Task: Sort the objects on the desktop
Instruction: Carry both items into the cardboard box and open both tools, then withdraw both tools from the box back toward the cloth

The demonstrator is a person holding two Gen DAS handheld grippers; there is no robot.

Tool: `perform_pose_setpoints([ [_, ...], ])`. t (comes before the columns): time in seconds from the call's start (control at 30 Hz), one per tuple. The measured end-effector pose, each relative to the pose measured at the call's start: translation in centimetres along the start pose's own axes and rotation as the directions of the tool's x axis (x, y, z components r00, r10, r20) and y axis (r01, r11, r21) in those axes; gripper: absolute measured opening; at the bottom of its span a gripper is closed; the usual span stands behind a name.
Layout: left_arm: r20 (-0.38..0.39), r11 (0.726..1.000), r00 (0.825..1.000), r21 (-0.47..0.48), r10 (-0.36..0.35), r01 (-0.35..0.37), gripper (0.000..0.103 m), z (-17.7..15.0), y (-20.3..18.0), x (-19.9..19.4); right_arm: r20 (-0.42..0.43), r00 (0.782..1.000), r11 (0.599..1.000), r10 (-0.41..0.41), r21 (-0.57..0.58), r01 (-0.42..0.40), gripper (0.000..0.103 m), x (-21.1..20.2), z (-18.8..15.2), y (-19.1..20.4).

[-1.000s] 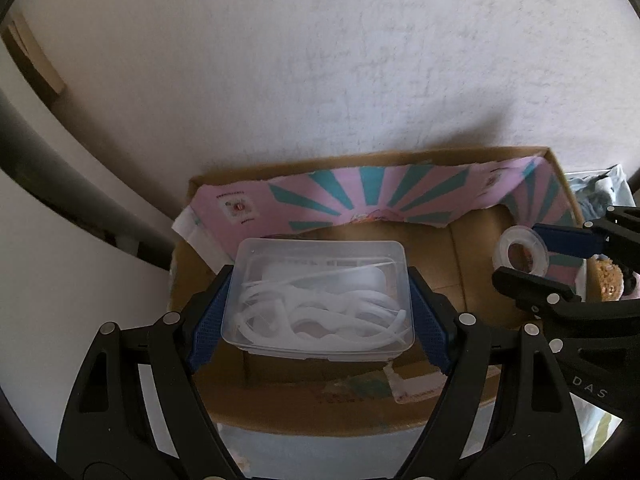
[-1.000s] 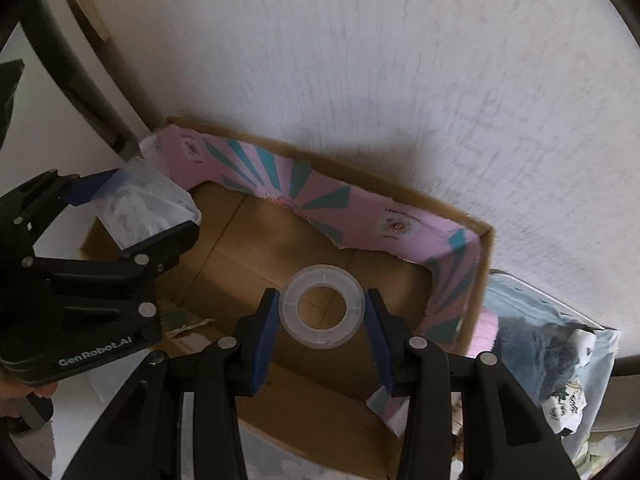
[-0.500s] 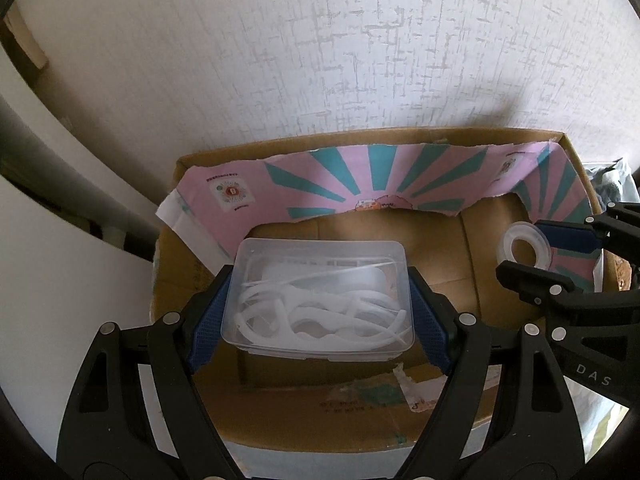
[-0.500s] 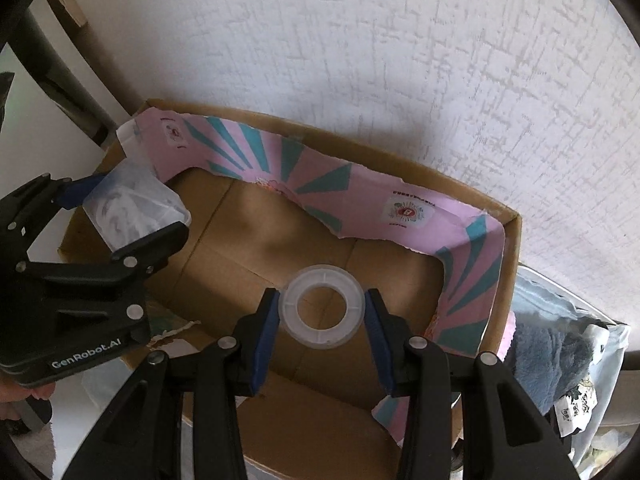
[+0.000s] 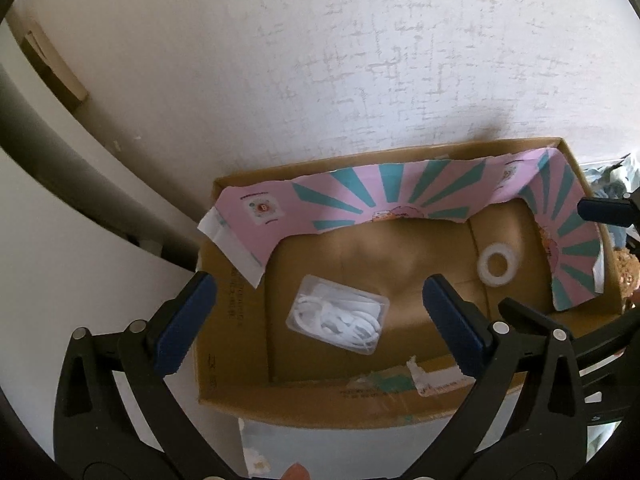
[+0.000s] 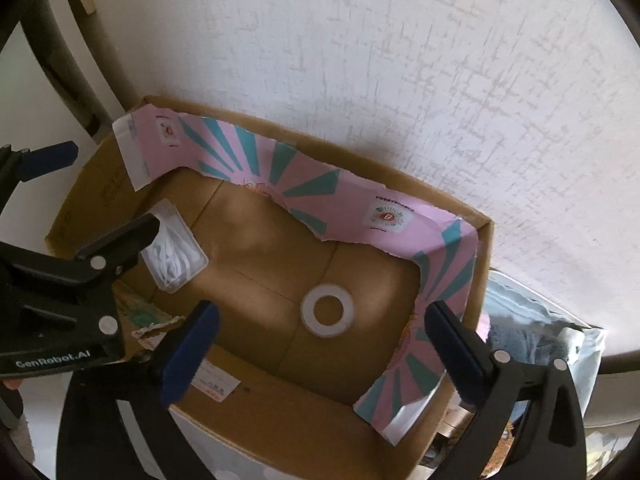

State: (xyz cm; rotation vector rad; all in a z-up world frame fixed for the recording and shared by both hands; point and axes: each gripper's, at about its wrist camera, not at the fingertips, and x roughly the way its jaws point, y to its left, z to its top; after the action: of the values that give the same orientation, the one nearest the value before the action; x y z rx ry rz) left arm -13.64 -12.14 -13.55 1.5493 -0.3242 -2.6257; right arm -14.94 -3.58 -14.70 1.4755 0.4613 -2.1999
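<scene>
1. Left gripper (image 5: 320,304): the jaws stand wide apart and have just been opening. Nothing is clamped; the case (image 5: 338,323) lies free on the floor of the box (image 5: 320,402), low in the frame centre between the two pads but well below them.
2. Right gripper (image 6: 320,340): the jaws stand wide apart and have just been opening. Nothing is held; the tape roll (image 6: 327,309) lies flat on the box floor, centre of the frame.
3. In the left wrist view the tape roll (image 5: 497,267) is seen at centre right, well apart from the case.
4. Case, handling: judged light, with thin clear plastic walls that may flex or crack under a hard squeeze. A white coiled cable is seen inside. The smooth sides are judged slippery. Hold is best taken across the two short sides, as near the middle as possible.
5. Tape roll, handling: judged light and stiff as a ring, with a smooth outer rim. Hold is best taken across the outer diameter, or with one pad through the hole.
6. Pink paper (image 6: 384,216) lines the far wall and right wall of the box; it is judged soft and easily snagged.
</scene>
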Motion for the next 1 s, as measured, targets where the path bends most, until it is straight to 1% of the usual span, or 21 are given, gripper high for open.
perform_pose_setpoints([
  [0.13,0.032,1.0,0.999,-0.007,0.021,-0.02,0.103,0.0,0.2,-2.2,0.006,1.0,1.0,0.009,0.001,-0.009,0.102,-1.0,-0.4,0.0],
  [0.33,0.083,1.0,0.996,-0.023,0.021,-0.019,0.103,0.2,0.2,-5.7,0.032,0.999,1.0,0.003,0.008,-0.003,0.102,-3.7,-1.3,-0.8],
  [0.57,0.108,1.0,0.994,-0.025,0.016,-0.013,0.103,0.5,-0.4,-8.0,0.067,0.998,0.999,0.014,0.037,-0.017,0.102,-5.8,-2.2,-1.7],
  [0.8,0.138,1.0,0.99,0.002,0.022,-0.023,0.103,0.6,-2.1,-10.1,0.096,0.995,0.999,-0.011,0.042,0.007,0.102,-9.1,-4.0,-3.4],
  [0.93,0.153,1.0,0.988,0.008,-0.002,0.001,0.103,0.6,-3.3,-11.3,0.109,0.993,0.999,-0.038,0.039,0.034,0.102,-10.9,-5.1,-4.8],
  [1.0,0.167,1.0,0.986,0.01,-0.021,0.02,0.103,0.6,-3.9,-12.1,0.124,0.992,0.999,-0.028,0.043,0.023,0.102,-12.1,-5.7,-5.7],
])
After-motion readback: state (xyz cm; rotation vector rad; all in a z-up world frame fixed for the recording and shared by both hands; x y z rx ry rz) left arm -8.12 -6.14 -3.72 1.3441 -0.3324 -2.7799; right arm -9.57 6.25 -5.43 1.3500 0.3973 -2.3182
